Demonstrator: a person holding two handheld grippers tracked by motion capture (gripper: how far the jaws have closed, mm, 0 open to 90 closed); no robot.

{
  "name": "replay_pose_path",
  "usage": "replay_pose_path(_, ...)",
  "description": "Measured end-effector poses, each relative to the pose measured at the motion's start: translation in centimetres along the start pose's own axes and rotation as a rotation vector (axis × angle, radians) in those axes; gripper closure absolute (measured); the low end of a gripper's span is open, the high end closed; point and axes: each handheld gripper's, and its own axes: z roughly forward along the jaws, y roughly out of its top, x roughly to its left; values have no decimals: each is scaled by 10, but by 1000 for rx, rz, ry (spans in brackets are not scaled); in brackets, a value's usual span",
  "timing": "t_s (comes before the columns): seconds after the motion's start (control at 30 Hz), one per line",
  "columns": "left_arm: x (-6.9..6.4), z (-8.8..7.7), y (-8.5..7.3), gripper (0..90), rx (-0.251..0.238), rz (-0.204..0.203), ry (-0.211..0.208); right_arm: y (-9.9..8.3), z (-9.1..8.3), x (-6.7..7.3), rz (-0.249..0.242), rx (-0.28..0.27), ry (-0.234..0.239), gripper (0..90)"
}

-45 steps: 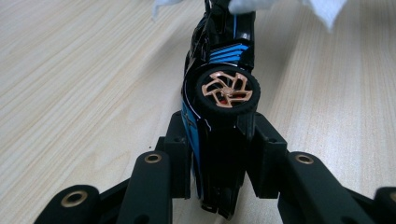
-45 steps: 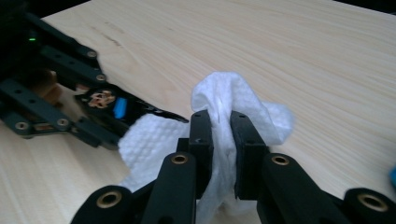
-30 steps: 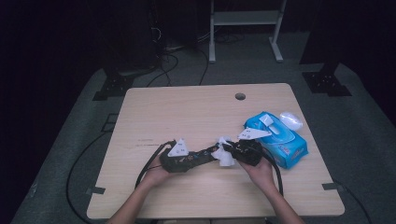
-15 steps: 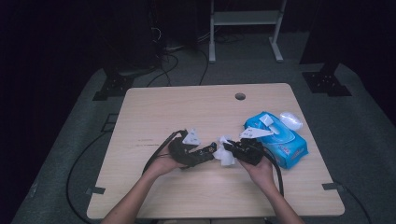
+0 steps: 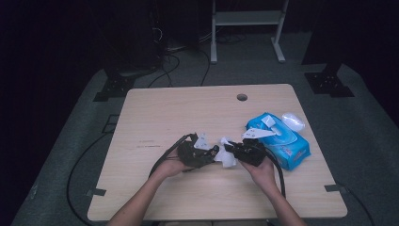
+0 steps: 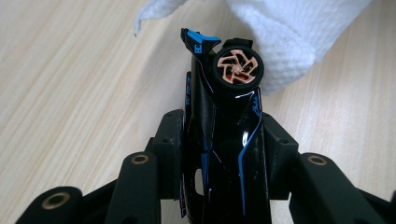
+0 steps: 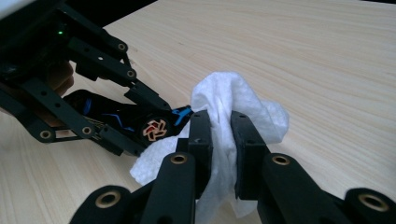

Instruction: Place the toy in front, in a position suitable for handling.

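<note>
Above the pale wood-grain table (image 5: 155, 117), the left gripper (image 6: 219, 135), whose jaws have just been closing, clamps a glossy black toy car with blue stripes and copper-spoked wheels (image 6: 224, 154). The right gripper (image 7: 219, 135) pinches a crumpled, dimpled white wipe (image 7: 243, 100) against the car's tail.

Right tongs (image 7: 219, 135) at 6 o'clock clamp a crumpled white wipe (image 7: 236, 100) over the wooden table (image 7: 303, 56). At 9 o'clock, left tongs (image 7: 116, 114) grip a black toy car (image 7: 126, 122) w/ blue trim & orange wheel, its end touching the wipe.
</note>
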Motion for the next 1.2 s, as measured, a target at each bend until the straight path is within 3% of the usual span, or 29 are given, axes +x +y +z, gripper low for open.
replay_pose_path(0.03, 0, 0, 0, 579, 0, 0, 0, 0, 0, 0, 0, 0, 0, 794)
replay_pose_path(0.07, 1, -5, -2, 580, -51, -13, 3, 1, -2, 0, 13, -12, 9, 794)
replay_pose_path(0.1, 1, -5, -2, 579, -51, -13, 3, 1, -2, 0, 13, -12, 9, 794)
replay_pose_path(0.17, 1, -11, -2, 580, -93, -29, 20, 5, -7, 1, 17, -34, 20, 794)
replay_pose_path(0.2, 1, -16, -4, 580, -142, -35, 37, 11, -13, 5, 7, -62, 37, 794)
replay_pose_path(0.23, 1, -16, -4, 580, -142, -35, 37, 11, -13, 5, 7, -62, 37, 794)
replay_pose_path(0.33, -2, -24, -7, 580, -252, -75, 60, 24, -24, 19, -17, -116, 90, 794)
replay_pose_path(0.5, -12, -29, -5, 581, -306, -71, 64, 33, -22, 36, -35, -137, 150, 794)
replay_pose_path(0.53, -16, -31, -4, 585, -330, -59, 59, 36, -19, 42, -60, -137, 155, 794)
replay_pose_path(0.63, -18, -34, -5, 585, -350, -63, 52, 38, -20, 44, -75, -139, 138, 794)
replay_pose_path(0.73, -20, -34, -12, 586, -358, -64, 51, 36, -23, 33, -56, -134, 68, 795)
replay_pose_path(0.8, -20, -34, -13, 585, -366, -68, 51, 35, -23, 29, -47, -131, 60, 795)
replay_pose_path(0.9, -19, -35, -13, 585, -359, -61, 54, 34, -21, 30, -29, -130, 85, 796)
replay_pose_path(0.93, -20, -34, -12, 586, -362, -61, 47, 37, -20, 40, -54, -141, 121, 796)
replay_pose_path(0.97, -20, -34, -12, 586, -362, -61, 47, 37, -20, 40, -54, -141, 121, 796)
replay_pose_path(1.0, -23, -34, -11, 586, -360, -51, 46, 42, -18, 51, -93, -141, 138, 795)
replay_pose_path(1.1, -25, -35, -10, 586, -356, -44, 42, 44, -17, 57, -123, -140, 129, 795)
replay_pose_path(1.2, -24, -35, -13, 586, -361, -54, 48, 40, -17, 48, -105, -135, 100, 795)
